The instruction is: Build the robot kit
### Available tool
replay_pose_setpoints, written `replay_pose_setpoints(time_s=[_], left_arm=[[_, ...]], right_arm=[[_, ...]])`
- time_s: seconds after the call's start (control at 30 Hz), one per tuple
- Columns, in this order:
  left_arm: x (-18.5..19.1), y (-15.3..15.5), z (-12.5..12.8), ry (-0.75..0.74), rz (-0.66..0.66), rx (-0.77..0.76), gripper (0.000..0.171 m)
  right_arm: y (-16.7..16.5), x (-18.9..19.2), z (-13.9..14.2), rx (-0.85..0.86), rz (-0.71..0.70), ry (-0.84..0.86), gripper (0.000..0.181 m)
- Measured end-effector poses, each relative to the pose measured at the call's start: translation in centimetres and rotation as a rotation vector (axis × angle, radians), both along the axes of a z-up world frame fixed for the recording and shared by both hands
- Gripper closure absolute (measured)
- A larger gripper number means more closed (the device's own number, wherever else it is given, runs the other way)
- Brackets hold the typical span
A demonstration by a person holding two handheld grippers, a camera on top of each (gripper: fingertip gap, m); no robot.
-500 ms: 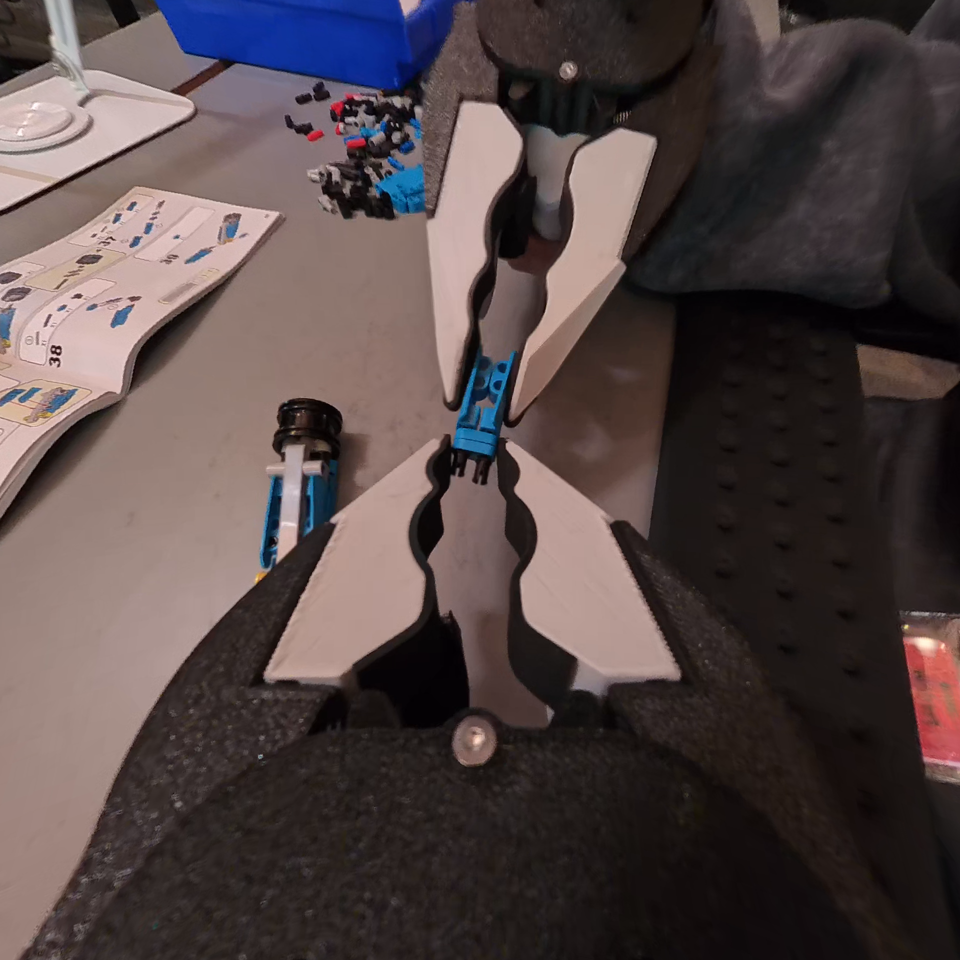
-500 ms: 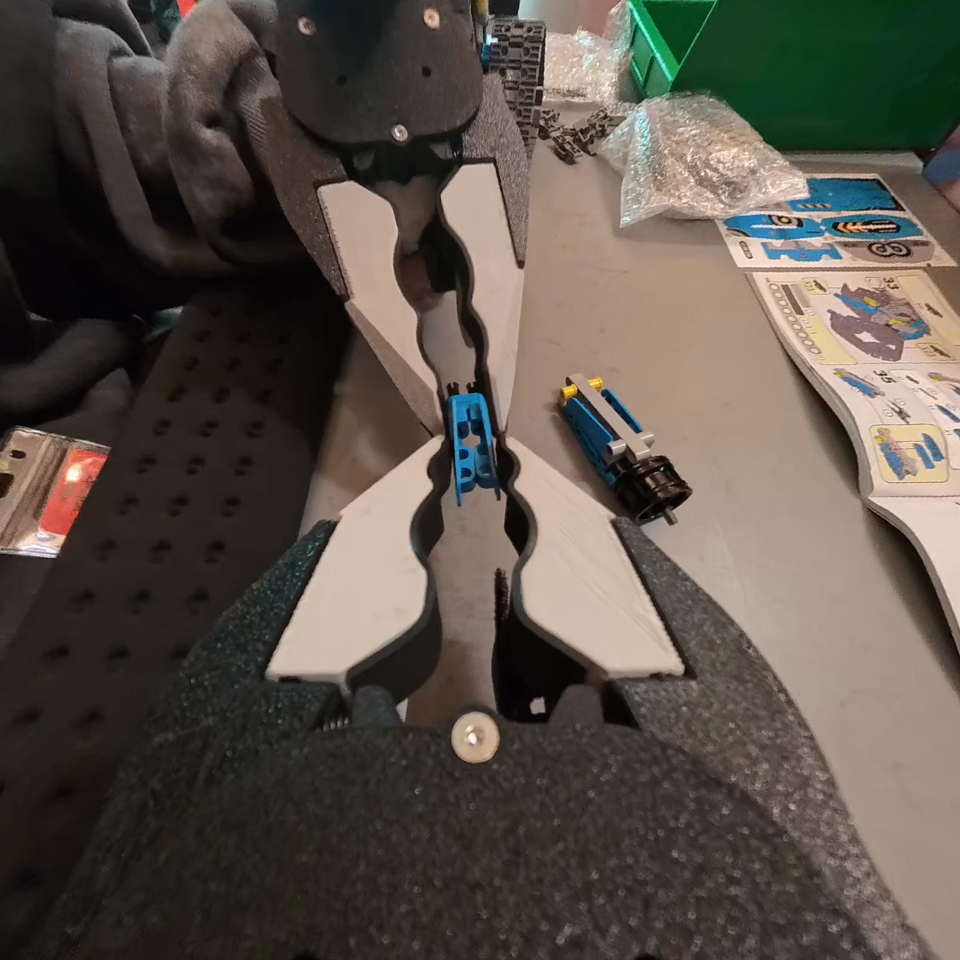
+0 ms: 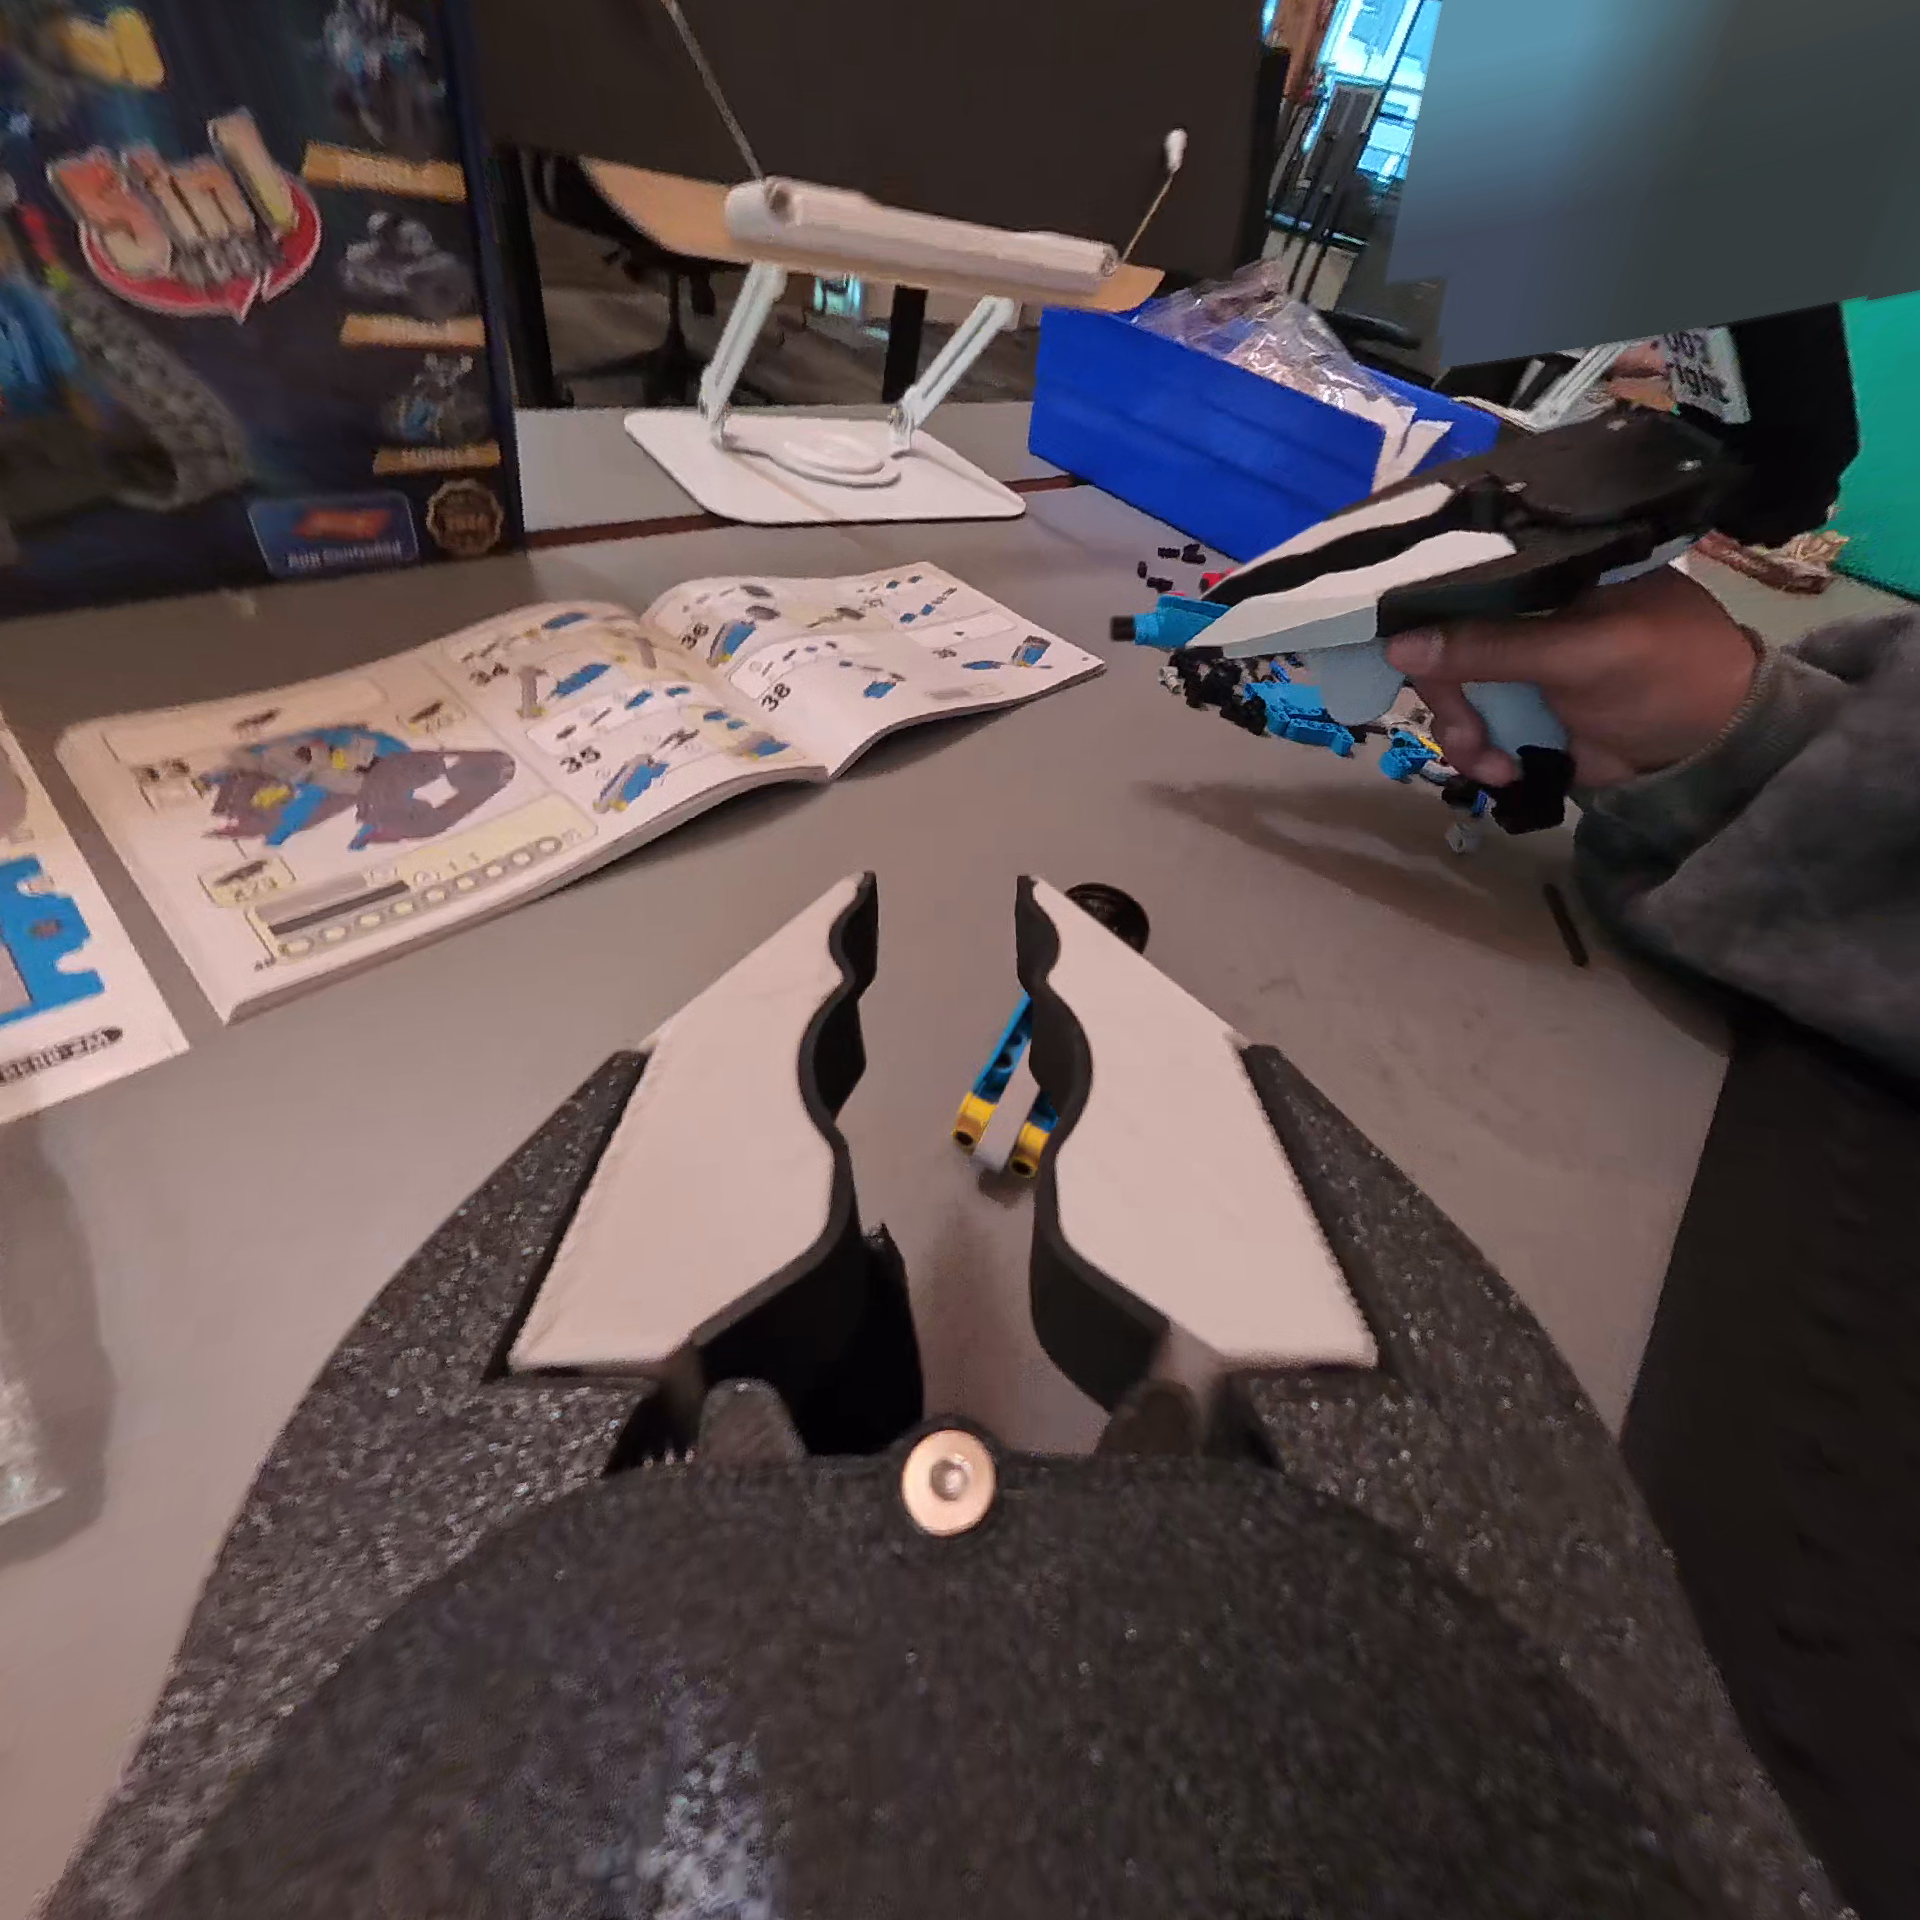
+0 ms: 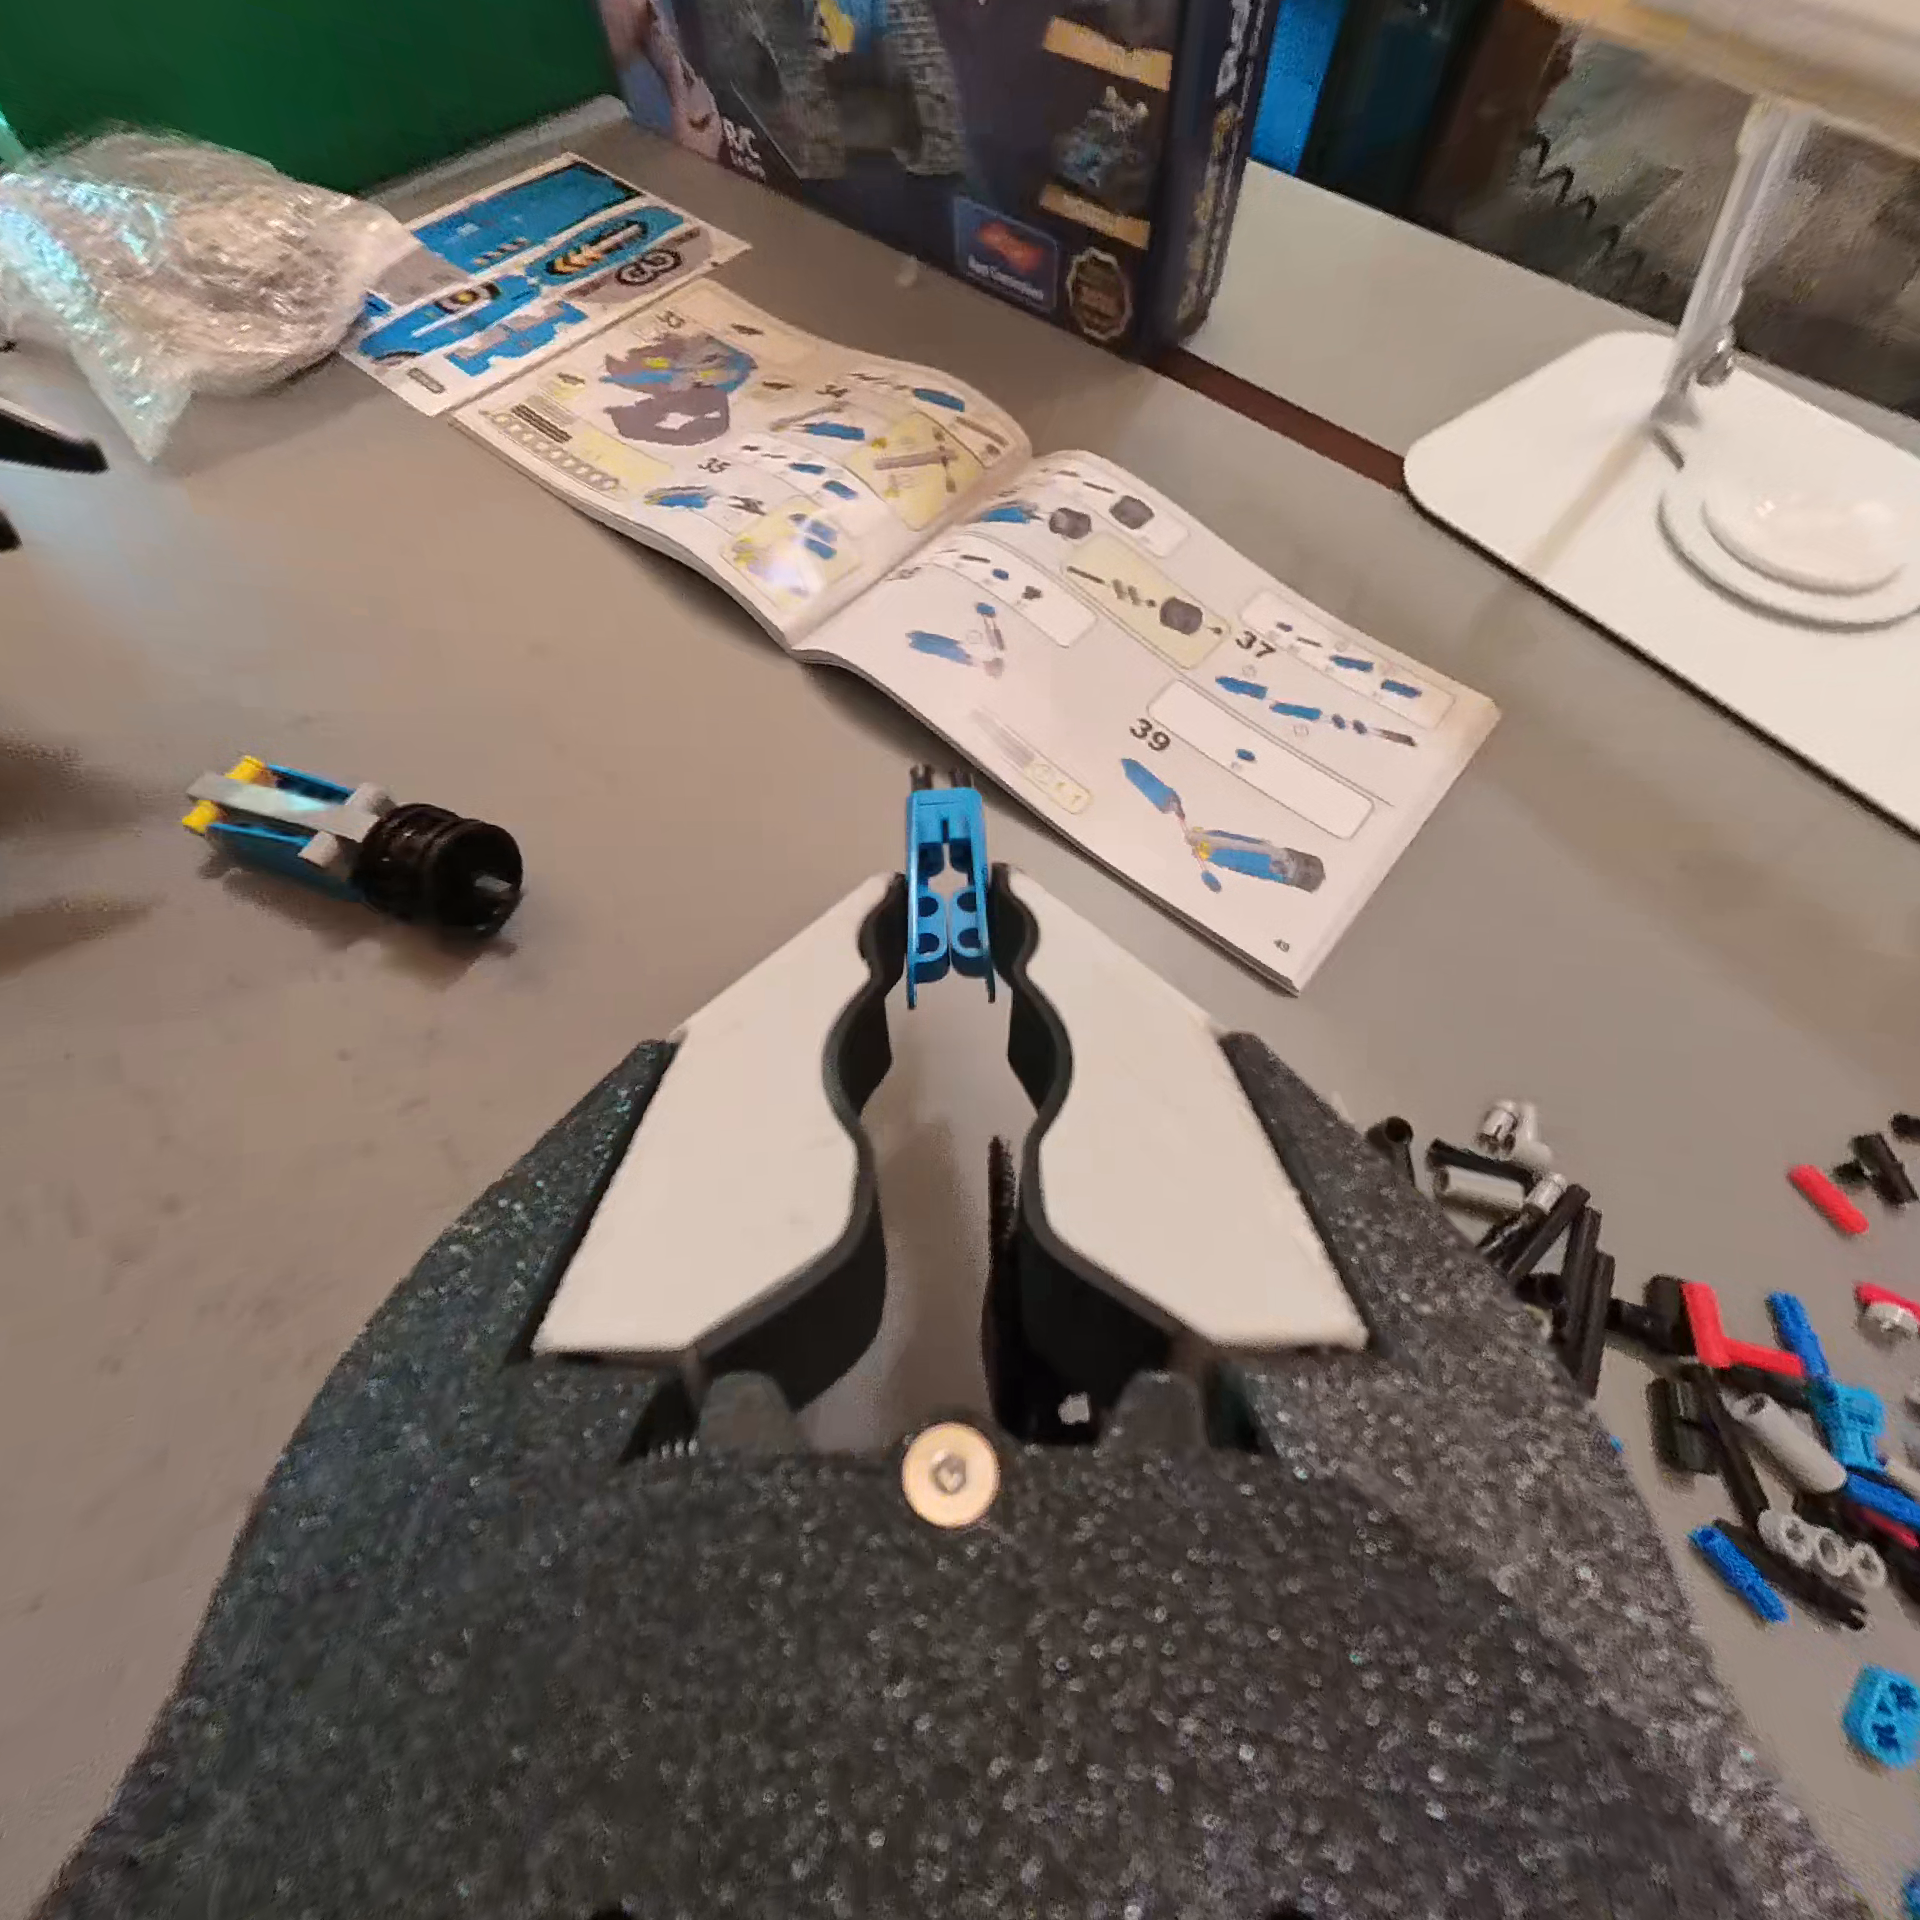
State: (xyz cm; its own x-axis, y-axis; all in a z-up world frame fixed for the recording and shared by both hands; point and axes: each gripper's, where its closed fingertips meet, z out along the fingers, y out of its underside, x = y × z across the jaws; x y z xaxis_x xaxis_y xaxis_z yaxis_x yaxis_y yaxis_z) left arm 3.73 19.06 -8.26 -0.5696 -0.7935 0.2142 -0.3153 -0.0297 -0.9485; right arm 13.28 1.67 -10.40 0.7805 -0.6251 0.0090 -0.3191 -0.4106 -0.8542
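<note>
Surface: a grey table (image 3: 1299,1039) in a workroom, with a dark toy box (image 3: 249,291) standing at the back, a white stand (image 3: 831,457) and a blue bin (image 3: 1195,436) behind.
Far left: a clear plastic bag (image 4: 156,260) at 10 o'clock in the right wrist view, with a blue sticker sheet (image 4: 540,260) just beside it.
Booklet: an open instruction booklet (image 3: 582,727) lies flat at 11 o'clock from the left gripper; its pages carry step drawings and numbers, which I leave unread.
Left gripper: the left gripper (image 3: 945,925) hovers low over the table with its jaws apart and nothing between them.
Assembly: a small blue assembly with yellow pins and a black spring end (image 3: 1003,1081) lies on the table just under that gripper's right finger, long axis running toward 12 o'clock, spring end away; the left gripper is much the nearer of the two.
Right gripper: the right gripper (image 4: 945,894) is clamped on a blue beam piece (image 4: 945,894), which stands upright out of the tips with black pins on top; the assembly lies well apart at its 9 o'clock.
Hand: a hand (image 3: 1579,696) holds the right gripper's handle at 2 o'clock in the left wrist view.
Far right: a pile of loose parts (image 4: 1766,1392), black, blue, red and grey, at 4 o'clock.
Writing: the box carries printed logos and badges, not repeated here.
</note>
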Motion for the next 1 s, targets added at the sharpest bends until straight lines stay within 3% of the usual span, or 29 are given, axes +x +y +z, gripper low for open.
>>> replay_pose_setpoints(time_s=[0.23,0.47,1.0], left_arm=[[0.8,-0.6,-2.7,0.153,-0.024,0.077,0.146],[0.8,-0.9,-3.3,0.232,-0.073,0.017,0.146],[0.9,-0.6,-3.5,0.287,-0.081,-0.057,0.146]], right_arm=[[-0.9,0.8,-3.2,-0.076,-0.032,0.084,0.166],[-1.2,1.0,-5.8,-0.12,-0.039,0.176,0.166],[-1.1,1.0,-5.9,-0.085,-0.051,0.208,0.165]])
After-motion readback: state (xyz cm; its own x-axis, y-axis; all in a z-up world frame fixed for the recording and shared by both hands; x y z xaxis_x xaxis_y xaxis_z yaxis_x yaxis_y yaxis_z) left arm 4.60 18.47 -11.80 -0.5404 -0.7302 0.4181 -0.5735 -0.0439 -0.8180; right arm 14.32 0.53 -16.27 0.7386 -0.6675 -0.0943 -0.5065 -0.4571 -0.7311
